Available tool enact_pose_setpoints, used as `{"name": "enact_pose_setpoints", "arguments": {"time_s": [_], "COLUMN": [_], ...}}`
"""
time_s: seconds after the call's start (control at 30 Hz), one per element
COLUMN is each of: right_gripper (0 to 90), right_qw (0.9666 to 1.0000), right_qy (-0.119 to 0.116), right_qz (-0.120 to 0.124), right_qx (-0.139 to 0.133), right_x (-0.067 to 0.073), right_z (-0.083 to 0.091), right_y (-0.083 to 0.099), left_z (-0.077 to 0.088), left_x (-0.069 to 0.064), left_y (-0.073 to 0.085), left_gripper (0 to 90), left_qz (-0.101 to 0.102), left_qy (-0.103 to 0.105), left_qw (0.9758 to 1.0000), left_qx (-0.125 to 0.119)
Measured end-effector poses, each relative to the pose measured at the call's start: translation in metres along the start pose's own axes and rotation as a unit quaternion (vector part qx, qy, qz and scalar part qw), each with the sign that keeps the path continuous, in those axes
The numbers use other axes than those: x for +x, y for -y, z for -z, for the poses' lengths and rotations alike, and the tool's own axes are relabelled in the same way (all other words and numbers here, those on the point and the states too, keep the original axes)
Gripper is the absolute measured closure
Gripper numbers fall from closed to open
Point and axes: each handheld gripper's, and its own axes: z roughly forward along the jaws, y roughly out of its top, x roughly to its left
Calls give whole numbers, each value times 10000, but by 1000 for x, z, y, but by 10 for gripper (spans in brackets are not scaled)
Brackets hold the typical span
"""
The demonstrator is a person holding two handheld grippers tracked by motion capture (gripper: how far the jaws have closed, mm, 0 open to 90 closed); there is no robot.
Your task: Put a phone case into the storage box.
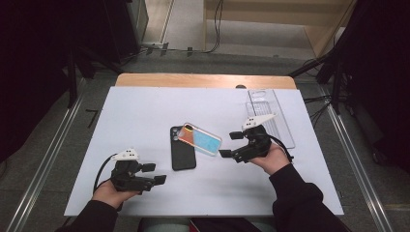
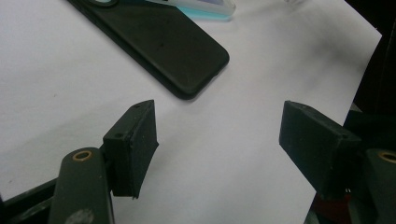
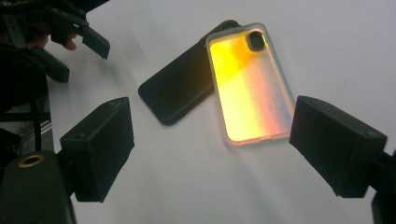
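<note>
A black phone [image 1: 183, 149] lies face down in the middle of the white sheet [image 1: 140, 111]. A translucent phone case [image 1: 199, 139], shimmering orange to blue, rests tilted with its camera end over the phone's top. My right gripper [image 1: 230, 144] stands open just right of the case, with nothing between its pads. In the right gripper view the case [image 3: 247, 88] and the phone [image 3: 180, 91] lie ahead of the open right gripper [image 3: 210, 140]. My left gripper [image 1: 154, 173] is open near the front left. Its own view shows the left gripper [image 2: 219, 135] empty, short of the phone [image 2: 159, 44].
A clear plastic tray [image 1: 270, 113] lies at the back right of the sheet. The wooden table edge [image 1: 203, 80] shows behind the sheet. Metal rails and dark stands flank the table. The far left gripper [image 3: 84, 44] appears at the top left of the right gripper view.
</note>
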Motion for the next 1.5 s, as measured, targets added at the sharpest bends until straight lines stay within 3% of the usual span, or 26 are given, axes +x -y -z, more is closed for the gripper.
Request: {"name": "enact_pose_setpoints", "arguments": {"time_s": [0.1,0.17,0.3,0.37,0.6,0.83,1.5], "right_gripper": [93,0,0,0,0,0,0], "right_qw": [9999,9999,9994,9998,9997,9992,9985], "right_qy": [-25,-52,-304,-141,-76,-162,-80], "right_qz": [-39,37,146,133,227,350,412], "right_qx": [-112,-110,-27,73,104,97,337], "right_x": [-4,-4,-4,-5,-11,-16,-27], "right_z": [-2,-7,-13,-18,-29,-39,-77], "right_y": [-5,-10,-16,-19,-28,-40,-61], "left_z": [0,-1,0,0,-2,-2,-1], "left_x": [0,0,0,1,0,0,0], "left_y": [0,0,0,0,0,0,0], "left_gripper": [281,281,281,281,281,281,281], "left_qz": [11,19,25,20,9,-1,-13], "left_qy": [0,-10,-6,-11,-28,-22,1], "left_qw": [10000,10000,10000,10000,10000,10000,10000], "left_qx": [6,14,19,26,27,33,31]}}
